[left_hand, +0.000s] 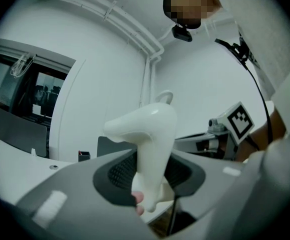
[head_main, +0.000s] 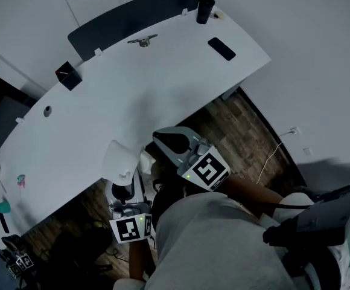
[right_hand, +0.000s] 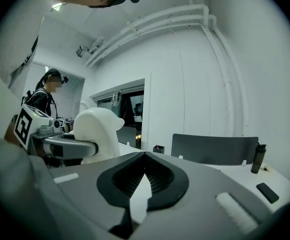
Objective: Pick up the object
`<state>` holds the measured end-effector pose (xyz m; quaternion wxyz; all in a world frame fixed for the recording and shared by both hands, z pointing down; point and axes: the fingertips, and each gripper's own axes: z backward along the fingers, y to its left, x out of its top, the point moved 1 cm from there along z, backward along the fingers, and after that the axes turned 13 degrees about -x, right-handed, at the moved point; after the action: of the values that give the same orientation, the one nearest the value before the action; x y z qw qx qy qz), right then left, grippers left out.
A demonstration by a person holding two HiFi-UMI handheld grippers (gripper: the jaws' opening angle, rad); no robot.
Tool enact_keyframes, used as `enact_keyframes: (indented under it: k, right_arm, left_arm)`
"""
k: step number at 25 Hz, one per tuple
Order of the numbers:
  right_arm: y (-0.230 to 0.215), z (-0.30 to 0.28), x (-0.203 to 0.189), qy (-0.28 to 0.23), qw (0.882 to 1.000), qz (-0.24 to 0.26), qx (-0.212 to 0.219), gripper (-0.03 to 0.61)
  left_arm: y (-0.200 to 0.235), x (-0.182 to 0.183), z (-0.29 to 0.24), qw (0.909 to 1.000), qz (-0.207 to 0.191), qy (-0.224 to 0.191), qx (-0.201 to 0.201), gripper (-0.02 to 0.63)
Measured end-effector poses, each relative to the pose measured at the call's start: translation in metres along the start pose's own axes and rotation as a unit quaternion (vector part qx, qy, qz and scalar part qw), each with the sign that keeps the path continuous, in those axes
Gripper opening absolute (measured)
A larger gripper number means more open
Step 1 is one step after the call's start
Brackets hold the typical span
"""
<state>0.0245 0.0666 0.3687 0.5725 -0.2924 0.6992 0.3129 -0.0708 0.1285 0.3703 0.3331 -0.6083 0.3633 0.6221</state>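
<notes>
Where the curved white surface [head_main: 133,89] ends nearest the person, the left gripper [left_hand: 150,176] pinches the tapered stem of a glossy white plastic object [left_hand: 147,134]. Its smooth, bulbous, beaked head stands upright above the jaws. The right gripper [right_hand: 143,179] is held level beside it, its ribbed black pads pressed together on nothing.

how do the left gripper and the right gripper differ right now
The left gripper has its jaws clamped on a white plastic object; the right gripper holds nothing. The left gripper's jaws stand apart with that object between them, while the right gripper's jaws meet. Both share the same grey build.
</notes>
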Motion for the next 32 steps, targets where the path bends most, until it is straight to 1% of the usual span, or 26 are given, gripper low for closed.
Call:
enact_keyframes:
  k: [4,8,13,15,17,32]
  right_arm:
    - [-0.017,0.013,0.003,-0.011,1.000,-0.004,0.004,0.002]
    - [-0.032,0.022,-0.002,-0.016,1.000,-0.013,0.002,0.002]
    - [-0.037,0.027,-0.004,-0.027,1.000,0.011,0.000,0.000]
    - [-0.037,0.028,-0.006,-0.028,1.000,0.012,-0.001,0.000]
    - [-0.038,0.030,-0.007,-0.029,1.000,0.006,-0.002,0.000]
    - [-0.040,0.030,-0.005,-0.029,1.000,0.005,-0.009,0.000]
  left_arm:
    - [-0.015,0.002,-0.013,0.9998,0.002,0.002,0.021,0.144]
    - [-0.028,0.002,-0.030,0.9992,0.004,0.010,0.038,0.144]
    - [-0.032,0.003,-0.039,0.9986,0.010,0.017,0.050,0.144]
    - [-0.032,0.003,-0.041,0.9984,0.009,0.021,0.052,0.144]
    - [-0.032,0.002,-0.043,0.9983,0.006,0.024,0.053,0.144]
    - [-0.029,0.002,-0.049,0.9988,0.014,0.029,0.036,0.144]
